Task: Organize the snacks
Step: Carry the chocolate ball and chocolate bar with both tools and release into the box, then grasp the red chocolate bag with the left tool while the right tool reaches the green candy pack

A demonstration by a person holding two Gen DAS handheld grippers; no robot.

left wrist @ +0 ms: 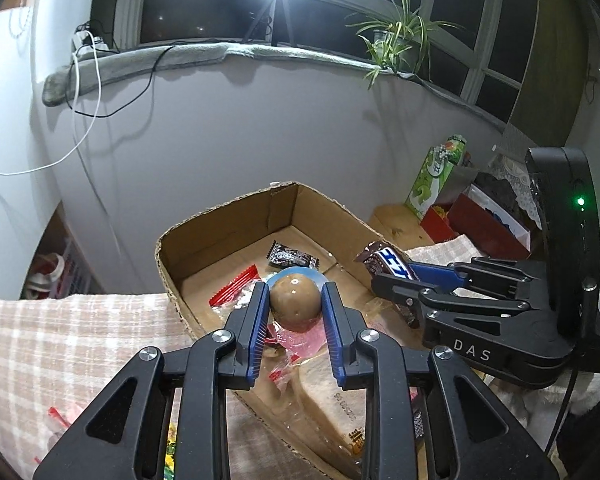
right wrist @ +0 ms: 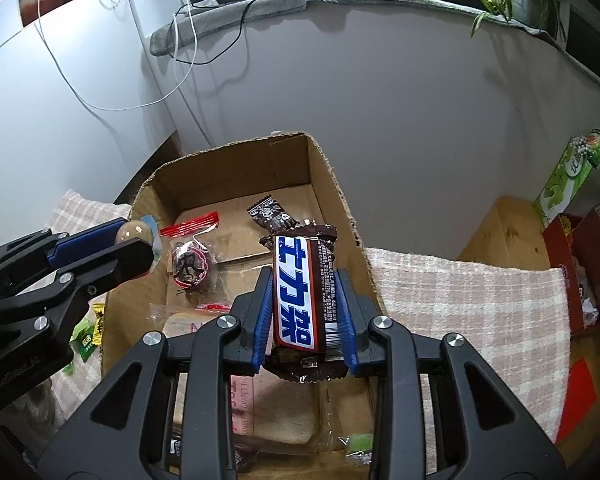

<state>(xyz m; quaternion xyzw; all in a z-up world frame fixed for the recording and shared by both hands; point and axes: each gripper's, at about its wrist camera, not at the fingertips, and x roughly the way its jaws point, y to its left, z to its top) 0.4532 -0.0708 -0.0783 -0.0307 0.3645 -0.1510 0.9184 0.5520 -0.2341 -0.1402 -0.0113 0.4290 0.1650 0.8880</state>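
My left gripper [left wrist: 295, 296] is shut on a round brown ball-shaped snack [left wrist: 294, 295] in a clear wrapper, held over the open cardboard box [left wrist: 228, 216]. My right gripper [right wrist: 304, 284] is shut on a brown chocolate bar with blue lettering [right wrist: 300, 292], also above the box [right wrist: 332, 168]. Each gripper shows in the other's view: the right one [left wrist: 396, 280] with its bar [left wrist: 388, 264] at the box's right wall, the left one [right wrist: 134, 242] with the ball [right wrist: 130, 230] at the left wall. Inside the box lie a dark candy packet [left wrist: 294, 258], a red-sealed bag [left wrist: 236, 288] and a bread pack [right wrist: 276, 420].
The box stands on a pink checked cloth [left wrist: 68, 340] over a wooden table [right wrist: 500, 228]. A green carton [left wrist: 440, 176] and a red box [left wrist: 484, 224] stand at the right. Small green and yellow sweets [right wrist: 88, 332] lie left of the box. A grey wall rises behind.
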